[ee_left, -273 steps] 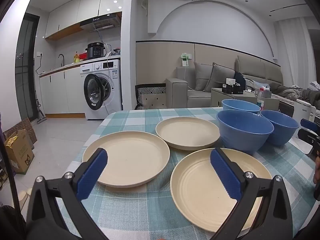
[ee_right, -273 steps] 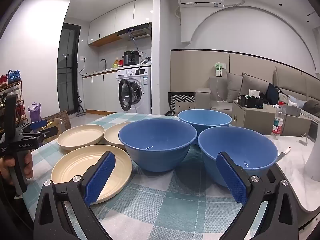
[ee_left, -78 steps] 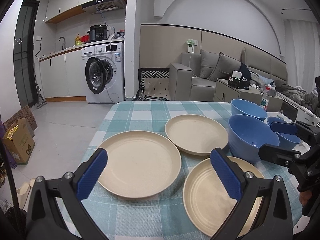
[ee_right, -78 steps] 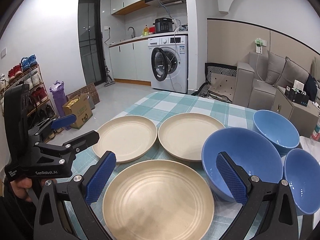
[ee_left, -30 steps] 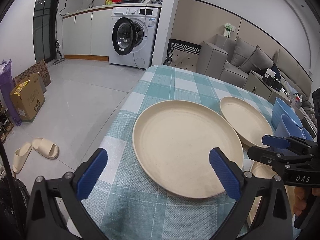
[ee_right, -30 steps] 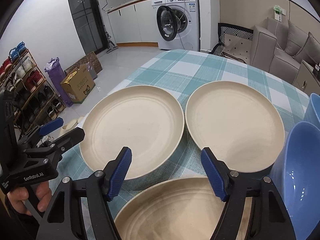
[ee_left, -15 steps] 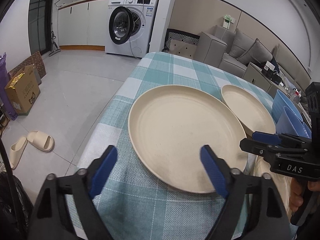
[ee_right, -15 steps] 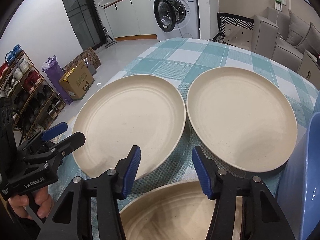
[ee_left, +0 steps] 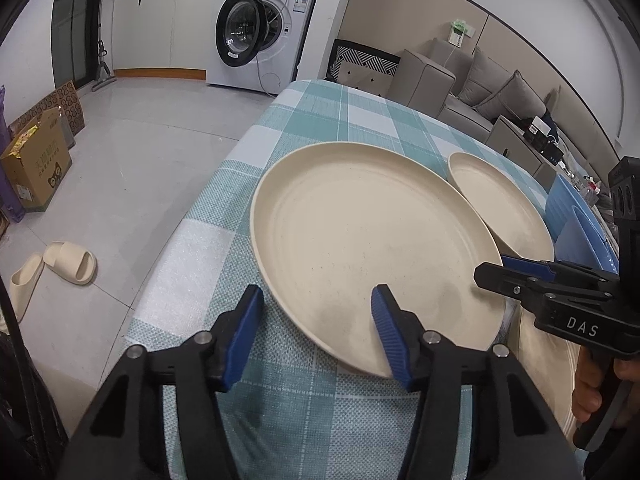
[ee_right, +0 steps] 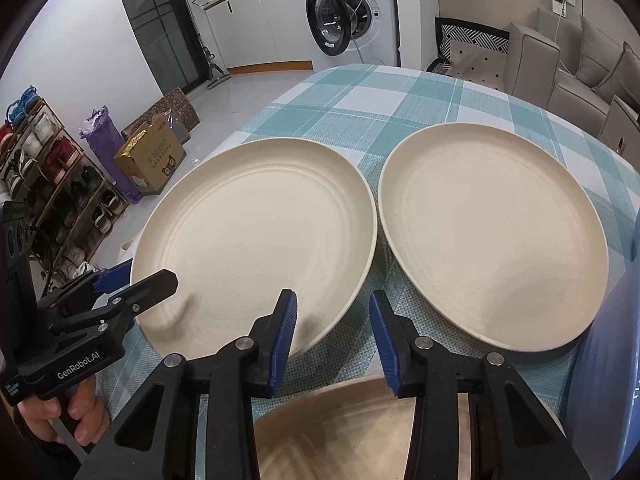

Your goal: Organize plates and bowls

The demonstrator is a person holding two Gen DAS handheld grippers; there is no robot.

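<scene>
Cream plastic, shallow-rimmed: the near-left plate (ee_left: 360, 248) lies flat on the checked tablecloth (ee_left: 304, 408), filling the centre of the left wrist view. Our left gripper (ee_left: 316, 328) straddles its near rim at lower centre; the jaws have just been closing and now stand at middling width, one pad over the cloth outside the rim, the other over the plate's inner face. No pad presses yet, as far as we can tell.

Our right gripper (ee_right: 332, 336) sits low centre in the right wrist view, jaws narrow after closing in. Between them lies only cloth, in the gap where this plate, the second plate (ee_right: 492, 236) at right and a third plate (ee_right: 360, 432) along the bottom edge come together. It holds nothing.

We judge the step to be pinching the first plate's rim to lift it onto a neighbour. To do it well, we would slide the outer pad under the lip before closing and keep the grip square to the rim; a thin, slick edge may skate out of a slanted pinch.

Edges: the plate's left side lies near the table edge, with floor, slippers (ee_left: 52, 272) and a cardboard box (ee_left: 36, 168) at left of frame. Blue bowls (ee_left: 576, 224) crowd the right border. Open cloth lies toward upper centre, beyond both plates; the two grippers are close, so lifting straight up looks safest.
</scene>
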